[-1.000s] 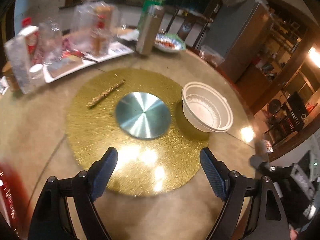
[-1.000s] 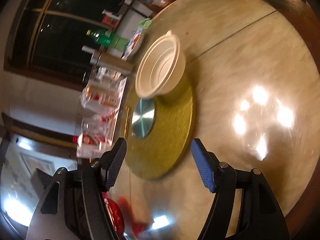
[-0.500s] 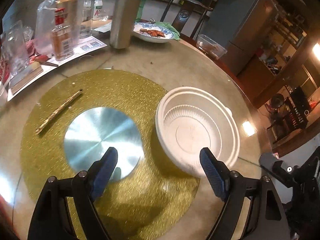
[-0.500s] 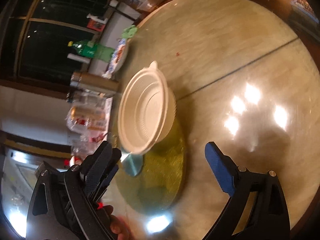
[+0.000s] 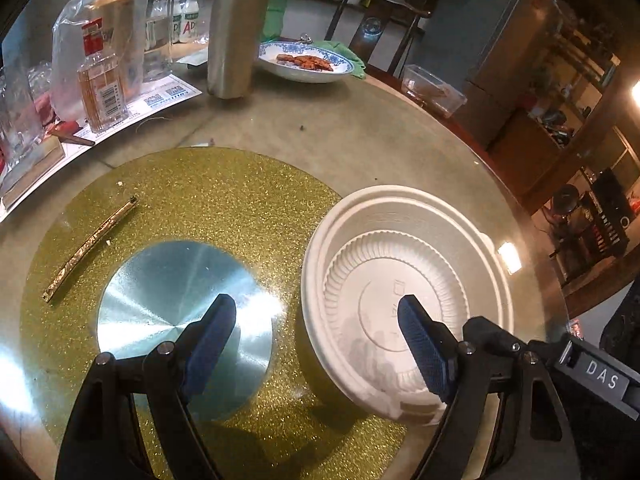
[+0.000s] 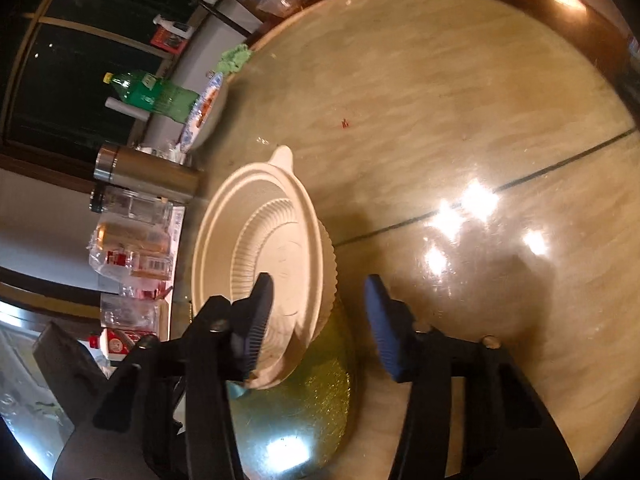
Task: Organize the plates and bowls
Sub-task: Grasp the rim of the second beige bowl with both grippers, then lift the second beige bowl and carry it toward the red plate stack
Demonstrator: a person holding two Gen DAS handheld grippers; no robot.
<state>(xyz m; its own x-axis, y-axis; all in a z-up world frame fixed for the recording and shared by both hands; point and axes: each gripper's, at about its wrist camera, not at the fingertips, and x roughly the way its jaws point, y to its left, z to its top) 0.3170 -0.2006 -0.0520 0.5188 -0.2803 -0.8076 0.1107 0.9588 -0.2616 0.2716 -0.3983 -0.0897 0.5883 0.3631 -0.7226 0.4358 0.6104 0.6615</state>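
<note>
A white disposable bowl [image 5: 404, 280] stands on the right edge of a gold glitter turntable [image 5: 224, 200] on a round table. My left gripper [image 5: 316, 344] is open; its left rim lies between the fingers and the right finger hangs over the bowl's inside. In the right wrist view the bowl [image 6: 276, 256] is close in front. My right gripper [image 6: 320, 316] is open, its left finger over the bowl's inside, its right finger outside the wall. Contact cannot be told.
A silver disc [image 5: 176, 312] marks the turntable's centre, a gold stick [image 5: 92, 244] lies to its left. At the table's back stand a steel flask [image 5: 234, 32], a blue-rimmed plate of food [image 5: 306, 62], wrapped bottles [image 5: 104, 64] and a clear box [image 5: 434, 88].
Both grippers have moved in toward the white bowl, which now fills more of each view. Each gripper now straddles the bowl's rim. The bowl has not visibly moved.
</note>
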